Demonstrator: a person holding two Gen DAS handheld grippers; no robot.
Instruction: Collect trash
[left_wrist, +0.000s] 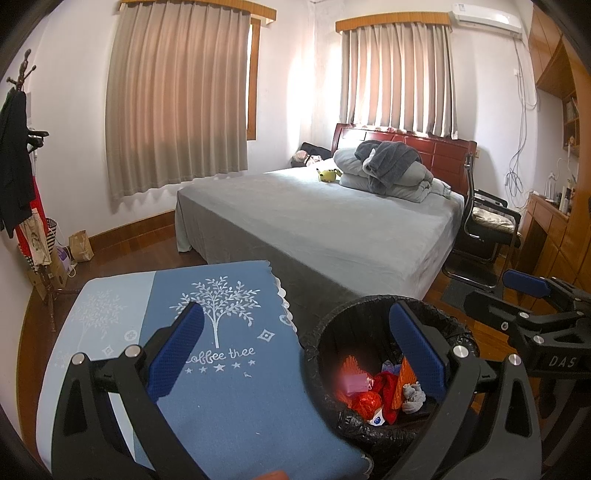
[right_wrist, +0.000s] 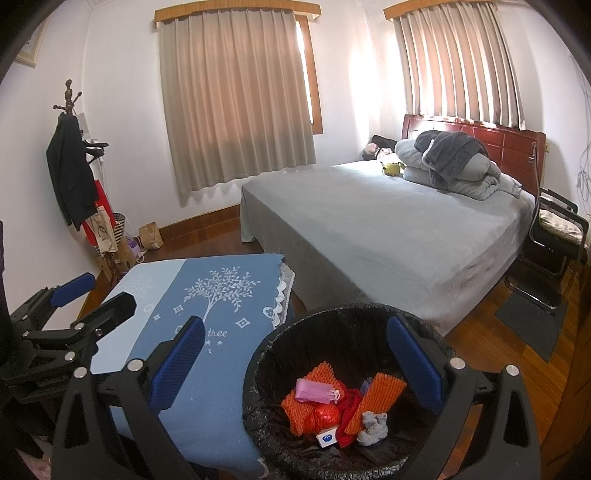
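Trash (right_wrist: 332, 402): lay in the bin (right_wrist: 273, 354) below and ahead of the right gripper (right_wrist: 295, 360); looked light, soft, crushable foam and wrappers.
Hold: best pinched at any loose edge.
Grippers: both spread apart, empty; left gripper (left_wrist: 295, 350) beside.
Counter (left_wrist: 221, 369): blue cloth, bare.
Room: bed (left_wrist: 332, 214) beyond.

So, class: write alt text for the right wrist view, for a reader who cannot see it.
An open, empty claw hovers over a black-lined trash bin holding orange foam netting and wrappers, beside a blue-clothed table; a grey bed lies beyond.
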